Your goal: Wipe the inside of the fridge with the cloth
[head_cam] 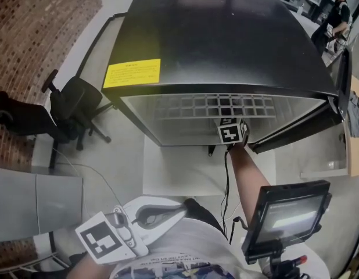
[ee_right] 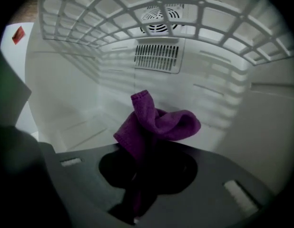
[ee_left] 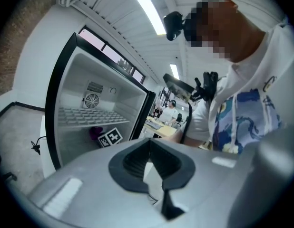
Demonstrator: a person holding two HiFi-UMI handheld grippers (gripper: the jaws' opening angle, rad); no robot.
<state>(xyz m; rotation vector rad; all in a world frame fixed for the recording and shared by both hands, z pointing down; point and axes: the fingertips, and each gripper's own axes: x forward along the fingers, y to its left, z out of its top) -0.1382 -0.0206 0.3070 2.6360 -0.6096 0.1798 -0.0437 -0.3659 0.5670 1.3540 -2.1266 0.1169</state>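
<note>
Cloth [ee_right: 154, 122]: purple, bunched, pinched in right hand-held gripper [ee_right: 137, 184], inside fridge [ee_right: 242, 103].

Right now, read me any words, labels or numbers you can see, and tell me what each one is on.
Nothing can be read.
Yellow label on the fridge top: print too small.
Red sticker, left edge of the right gripper view: blurred.
Screen: only a bright band.
</note>
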